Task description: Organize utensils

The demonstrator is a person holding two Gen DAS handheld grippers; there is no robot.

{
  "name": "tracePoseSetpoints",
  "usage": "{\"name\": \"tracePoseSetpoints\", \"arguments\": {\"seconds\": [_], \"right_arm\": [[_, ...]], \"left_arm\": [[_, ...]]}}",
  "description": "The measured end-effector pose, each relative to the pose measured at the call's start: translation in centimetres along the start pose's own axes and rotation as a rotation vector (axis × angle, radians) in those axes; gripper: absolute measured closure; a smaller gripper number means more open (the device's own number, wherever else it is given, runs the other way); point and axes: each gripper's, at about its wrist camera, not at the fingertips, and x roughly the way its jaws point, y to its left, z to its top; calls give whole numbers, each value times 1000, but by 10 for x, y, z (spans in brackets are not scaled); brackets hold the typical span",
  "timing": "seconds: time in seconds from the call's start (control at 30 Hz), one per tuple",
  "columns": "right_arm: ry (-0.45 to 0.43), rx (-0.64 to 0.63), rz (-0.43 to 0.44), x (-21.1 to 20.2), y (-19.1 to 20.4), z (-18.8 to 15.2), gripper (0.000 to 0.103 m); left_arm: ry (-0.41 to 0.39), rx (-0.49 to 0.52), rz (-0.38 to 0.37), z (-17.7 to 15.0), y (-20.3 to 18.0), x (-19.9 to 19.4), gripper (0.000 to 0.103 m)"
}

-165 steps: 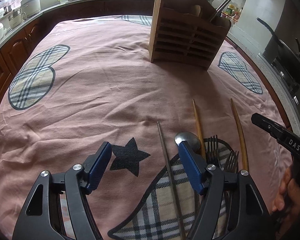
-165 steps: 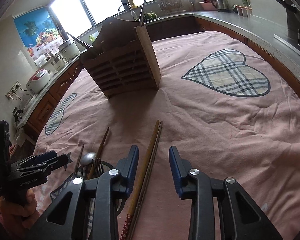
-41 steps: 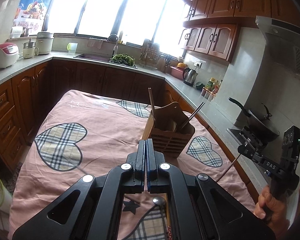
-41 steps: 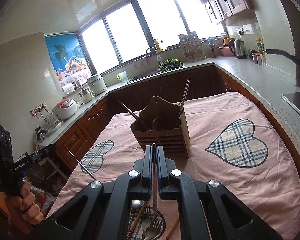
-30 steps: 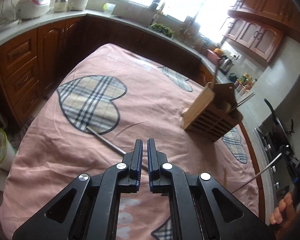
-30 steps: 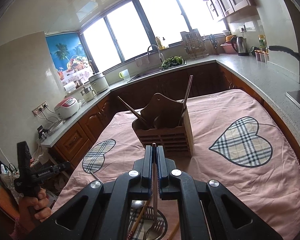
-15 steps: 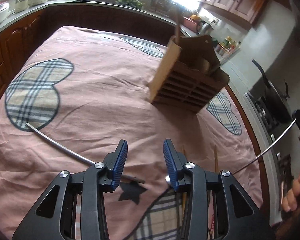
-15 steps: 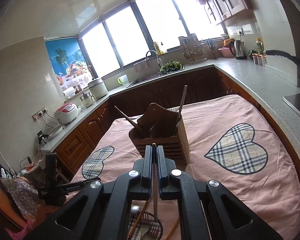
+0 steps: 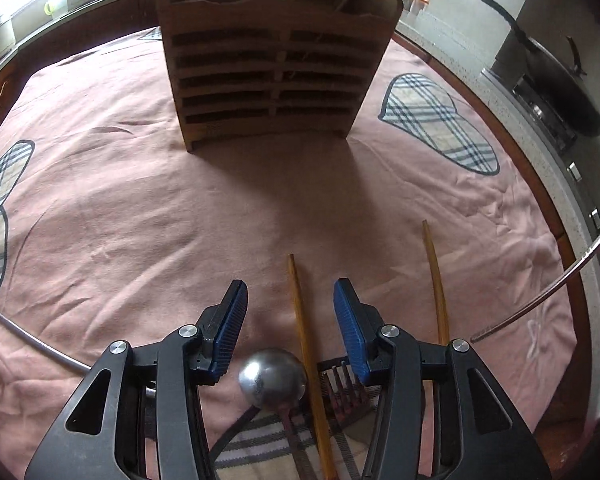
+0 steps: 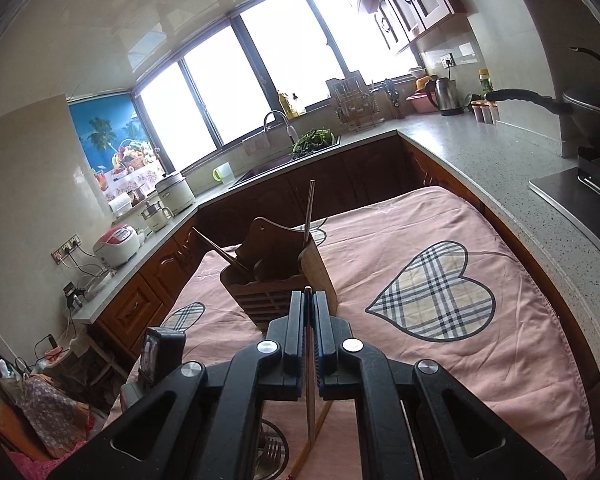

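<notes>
Left wrist | left claw (image 9: 288, 316) agape (low) | wooden chopsticks (image 9: 306, 354): 2 | spoon (image 9: 272, 378): 1

I see pink heart-print cloth (image 9: 140, 208), wok (image 9: 560, 92) on stove, kettle (image 10: 441, 96), rice cooker (image 10: 116, 245) on counter.

I've opened my left gripper (image 9: 288, 312) since 1.4 s ago, dropped its metal chopstick (image 9: 32, 338) on the cloth at left, and lowered over a wooden chopstick (image 9: 304, 340).
</notes>
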Motion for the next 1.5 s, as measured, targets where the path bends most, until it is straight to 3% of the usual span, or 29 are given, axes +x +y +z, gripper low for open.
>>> {"name": "tracePoseSetpoints", "arguments": {"seconds": [0.07,0.3,0.57,0.93,1.5], "right_arm": [[1,10,2,0,-4,-1,99],[9,18,11,-2,-7,-5,99],[-2,1,26,-6,4,-3,99],[-23,-48,69,-4,35,3,99],[-70,-69,79,10,55,17,99]], "left_arm": [[26,19,4,-1,-4,9,95],[-29,5,-21,-1,-2,-3,97],[-166,-40,-76,-2,12,-74,98],[-371,-118,-95,-15,39,-163,98],[-598,-241,-132,-8,69,-210,98]]}}
